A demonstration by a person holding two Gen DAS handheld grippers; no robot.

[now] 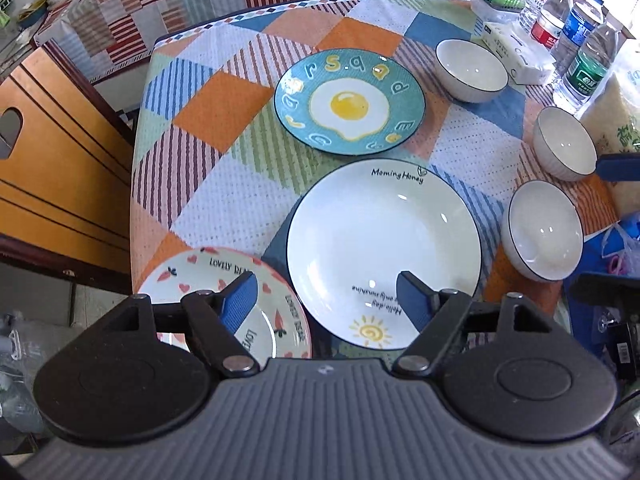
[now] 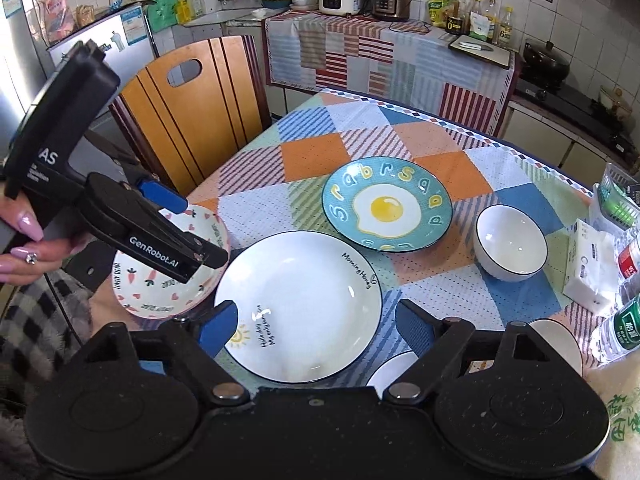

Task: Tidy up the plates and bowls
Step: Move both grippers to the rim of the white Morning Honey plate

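1. Left wrist view: nearest the lens, the left gripper has its jaws wide apart and grips nothing. It hovers over the near edge of the white plate, the landmark used below.
2. One blue finger hangs over the heart plate, which lies just left of the white plate; the other hangs over the white plate itself.
3. Step, as I judge it: take the heart plate. Drop one finger inside its rim and one outside, close gently, lift level, then set it centred in the white plate.
4. Count here: three plates, with the egg plate just beyond the white plate, and three bowls to its right.
5. Right wrist view: the right gripper is also spread apart and empty, above the white plate's near rim.
6. Count here: three plates again; one whole bowl beyond and right, and two more partly hidden behind the right finger.
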